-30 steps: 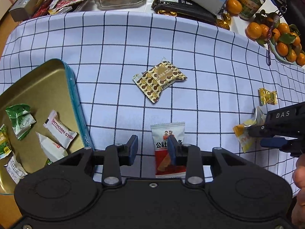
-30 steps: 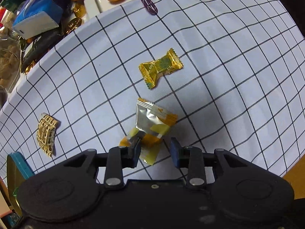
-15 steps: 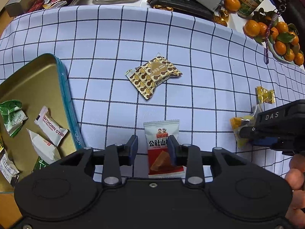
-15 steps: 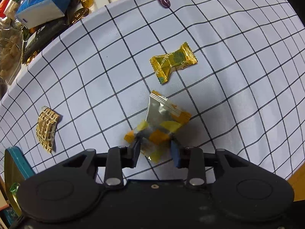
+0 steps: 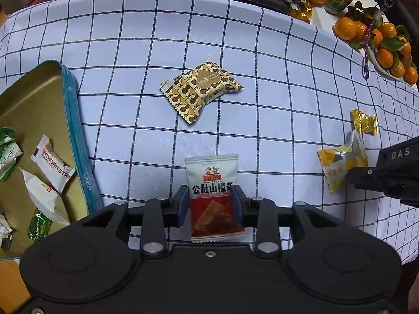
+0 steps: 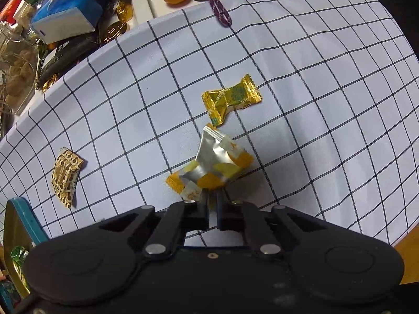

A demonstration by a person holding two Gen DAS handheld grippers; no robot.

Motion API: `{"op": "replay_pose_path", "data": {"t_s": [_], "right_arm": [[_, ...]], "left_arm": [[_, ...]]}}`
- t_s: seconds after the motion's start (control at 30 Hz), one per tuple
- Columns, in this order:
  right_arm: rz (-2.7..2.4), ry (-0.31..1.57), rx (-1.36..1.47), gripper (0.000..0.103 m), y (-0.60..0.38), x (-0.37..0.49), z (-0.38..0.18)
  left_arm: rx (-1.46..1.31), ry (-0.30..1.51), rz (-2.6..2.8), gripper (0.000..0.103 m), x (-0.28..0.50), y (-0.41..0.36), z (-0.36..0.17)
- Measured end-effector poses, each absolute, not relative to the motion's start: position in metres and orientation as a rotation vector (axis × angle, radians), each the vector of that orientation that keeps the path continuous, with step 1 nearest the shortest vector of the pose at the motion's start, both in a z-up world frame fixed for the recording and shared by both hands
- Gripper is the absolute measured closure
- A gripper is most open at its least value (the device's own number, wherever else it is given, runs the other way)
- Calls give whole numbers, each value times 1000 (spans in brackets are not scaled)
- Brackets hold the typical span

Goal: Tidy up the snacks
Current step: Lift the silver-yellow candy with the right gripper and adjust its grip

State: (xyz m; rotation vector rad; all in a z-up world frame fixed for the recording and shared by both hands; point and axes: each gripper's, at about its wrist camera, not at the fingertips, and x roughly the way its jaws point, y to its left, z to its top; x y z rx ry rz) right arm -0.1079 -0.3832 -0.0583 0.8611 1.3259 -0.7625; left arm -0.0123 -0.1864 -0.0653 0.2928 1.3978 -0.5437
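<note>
- The left gripper (image 5: 210, 204) straddles the lower half of the hawthorn-strip packet (image 5: 213, 198), whose long axis runs straight out along the fingers; the blue pads sit against its two long edges, so it looks pinched, the packet lying flat on the checked tablecloth (image 5: 262, 120).
- The open gold tin (image 5: 74, 130), already holding several wrapped sweets, lies just to that gripper's left, so I reckon the carry is a short sideways swing.
- The right gripper (image 6: 212, 210) has its fingers nearly together, nipping the near corner of the yellow-and-silver snack pouch (image 6: 217, 161), which tilts up off the cloth ahead of the fingertips.
- The gold-wrapped candy (image 6: 230, 99) lies just beyond that pouch.
- The brown patterned biscuit packet (image 5: 200, 89) lies loose, ahead of the left gripper.
</note>
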Motion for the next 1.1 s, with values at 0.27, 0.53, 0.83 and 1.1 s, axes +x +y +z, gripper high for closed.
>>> {"op": "replay_pose_path", "data": {"t_s": [0.27, 0.53, 0.83, 1.1], "right_arm": [[-790, 1281, 924, 85, -401, -127, -53], [-776, 1293, 954, 78, -394, -123, -59], [-767, 1267, 995, 72, -389, -112, -72], [-796, 1215, 1011, 64, -392, -102, -74]], "left_arm": [[316, 1390, -527, 53, -15, -198, -72], [384, 1357, -511, 59, -22, -207, -77], [330, 1390, -511, 61, -11, -196, -76], [353, 1377, -521, 60, -14, -196, -75]]}}
